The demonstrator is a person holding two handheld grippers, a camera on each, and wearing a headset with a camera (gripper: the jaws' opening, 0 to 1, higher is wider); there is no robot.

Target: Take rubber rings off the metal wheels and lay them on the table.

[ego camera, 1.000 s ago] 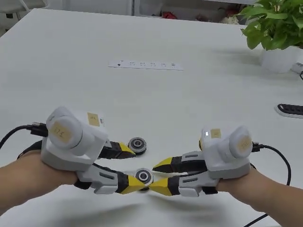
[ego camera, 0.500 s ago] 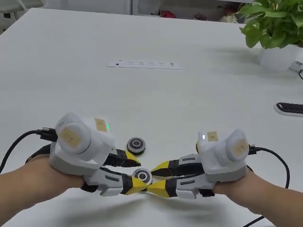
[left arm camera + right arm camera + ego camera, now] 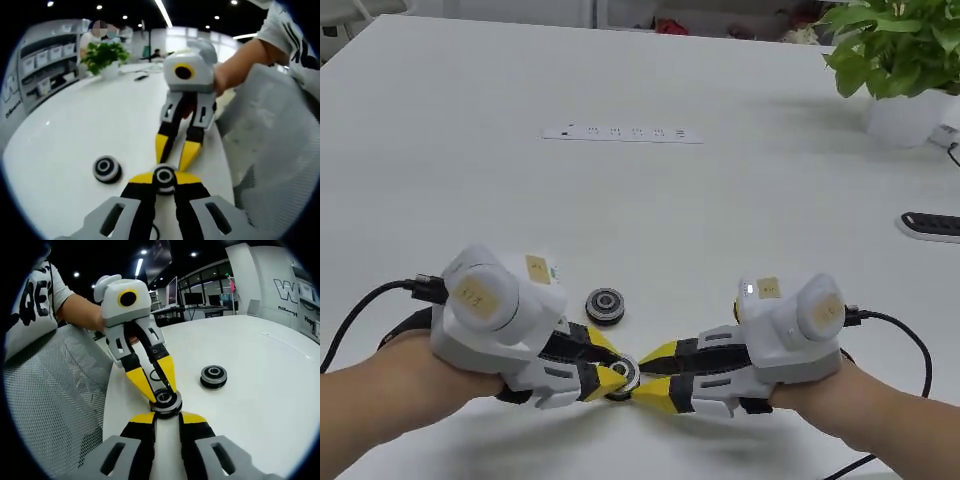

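Observation:
A small metal wheel (image 3: 623,374) with a dark rubber ring sits between both grippers near the table's front edge. My left gripper (image 3: 612,372) comes in from the left and is shut on it. My right gripper (image 3: 646,376) meets it from the right, also shut on it. In the left gripper view the wheel (image 3: 164,175) lies between my yellow tips (image 3: 165,180), with the right gripper (image 3: 172,161) facing them. In the right gripper view the wheel (image 3: 166,401) sits at my tips (image 3: 167,416), with the left gripper (image 3: 162,390) opposite. A second wheel (image 3: 605,305) lies flat on the table just behind.
A white power strip (image 3: 620,133) lies far back at centre. A potted plant (image 3: 905,60) stands at the back right, with a black strip (image 3: 930,225) on the right edge. Cables trail from both grippers. A mesh chair (image 3: 55,390) is beside the table.
My left gripper's jaws, wide open a second ago, have come together on the wheel. The right gripper has kept its place at the wheel.

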